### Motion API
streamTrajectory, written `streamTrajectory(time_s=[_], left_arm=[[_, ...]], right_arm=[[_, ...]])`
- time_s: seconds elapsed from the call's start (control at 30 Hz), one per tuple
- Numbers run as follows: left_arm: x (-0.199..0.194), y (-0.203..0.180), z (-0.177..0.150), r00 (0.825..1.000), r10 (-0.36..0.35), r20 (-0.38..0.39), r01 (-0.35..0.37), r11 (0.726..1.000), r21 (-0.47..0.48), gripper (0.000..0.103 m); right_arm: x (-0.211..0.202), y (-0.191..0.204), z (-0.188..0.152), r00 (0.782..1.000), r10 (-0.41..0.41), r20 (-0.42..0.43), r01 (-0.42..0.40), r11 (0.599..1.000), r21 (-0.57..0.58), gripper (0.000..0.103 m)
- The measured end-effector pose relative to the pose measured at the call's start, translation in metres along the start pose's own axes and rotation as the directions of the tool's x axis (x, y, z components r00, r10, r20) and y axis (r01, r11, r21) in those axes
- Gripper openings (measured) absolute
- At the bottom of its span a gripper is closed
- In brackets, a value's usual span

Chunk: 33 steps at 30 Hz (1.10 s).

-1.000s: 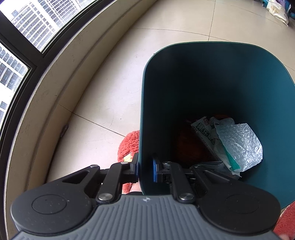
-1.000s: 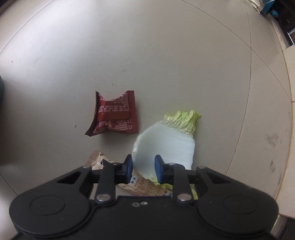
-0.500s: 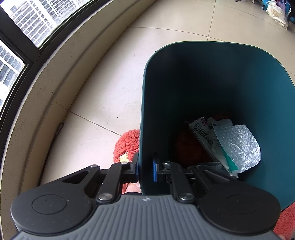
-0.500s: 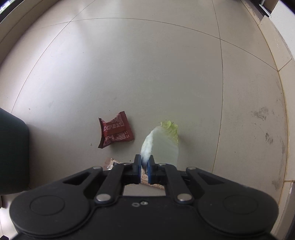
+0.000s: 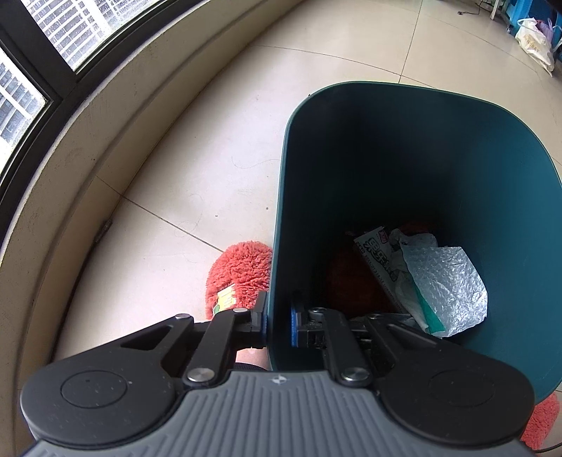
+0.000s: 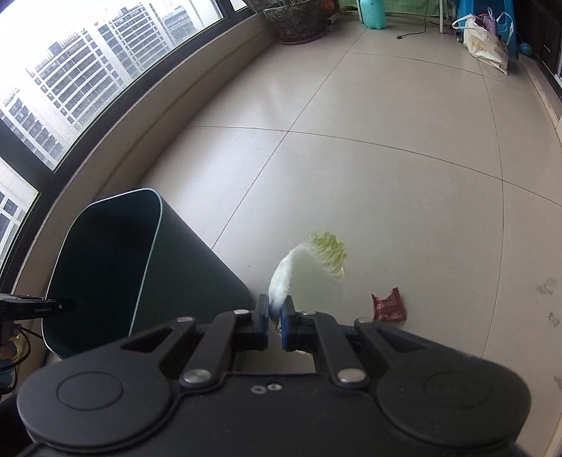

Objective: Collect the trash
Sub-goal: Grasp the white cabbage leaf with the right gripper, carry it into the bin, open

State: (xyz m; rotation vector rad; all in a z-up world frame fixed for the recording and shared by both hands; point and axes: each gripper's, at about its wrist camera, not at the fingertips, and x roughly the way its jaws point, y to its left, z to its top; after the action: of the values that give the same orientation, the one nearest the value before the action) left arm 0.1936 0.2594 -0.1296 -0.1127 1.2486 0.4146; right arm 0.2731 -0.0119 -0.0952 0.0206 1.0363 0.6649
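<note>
My left gripper [image 5: 277, 325] is shut on the near wall of the dark teal trash bin [image 5: 414, 147], one pad outside and one inside. At the bin's bottom lie a printed wrapper [image 5: 377, 251] and a crumpled clear plastic bag [image 5: 446, 281]. My right gripper [image 6: 275, 316] is shut on the white stem of a cabbage leaf [image 6: 309, 260], which hangs in the air above the floor with its green frill at the far end. The trash bin [image 6: 116, 253] stands to the left of that leaf. A red snack wrapper [image 6: 388, 306] lies on the tiles to the right.
A curved window ledge [image 6: 147, 116] runs along the left. A fluffy red slipper [image 5: 242, 270] sits beside the bin and another [image 5: 541, 422] at the lower right. A planter [image 6: 298, 17] and bags [image 6: 484, 42] stand at the far end of the tiled floor.
My right gripper shut on the cabbage leaf and lifted it off the floor, tilting up so the bin and window came into view. The left gripper kept its hold on the bin.
</note>
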Motion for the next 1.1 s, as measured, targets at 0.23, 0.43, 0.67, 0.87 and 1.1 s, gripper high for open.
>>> streamTrajectory(time_s=[0.23, 0.43, 0.67, 0.87, 1.1], left_arm=[[-0.005, 0.010, 0.002, 0.999, -0.046, 0.002, 0.046, 0.999, -0.028, 0.008], [-0.007, 0.018, 0.003, 0.997, -0.083, -0.002, 0.083, 0.995, -0.057, 0.009], [-0.006, 0.025, 0.006, 0.993, -0.121, -0.013, 0.119, 0.989, -0.088, 0.009], [-0.005, 0.030, 0.009, 0.990, -0.137, -0.033, 0.133, 0.986, -0.103, 0.008], [-0.006, 0.030, 0.010, 0.990, -0.139, -0.034, 0.135, 0.985, -0.104, 0.008]], right_arm=[[0.008, 0.095, 0.027, 0.990, 0.139, 0.009, -0.137, 0.981, -0.136, 0.005], [0.072, 0.148, 0.039, 0.987, 0.145, -0.067, -0.156, 0.970, -0.188, 0.005], [0.129, 0.175, 0.029, 0.979, 0.043, -0.198, -0.084, 0.975, -0.203, 0.005], [0.165, 0.175, 0.006, 0.965, -0.035, -0.260, -0.026, 0.974, -0.226, 0.005], [0.165, 0.191, 0.003, 0.958, -0.058, -0.281, -0.007, 0.974, -0.228, 0.011]])
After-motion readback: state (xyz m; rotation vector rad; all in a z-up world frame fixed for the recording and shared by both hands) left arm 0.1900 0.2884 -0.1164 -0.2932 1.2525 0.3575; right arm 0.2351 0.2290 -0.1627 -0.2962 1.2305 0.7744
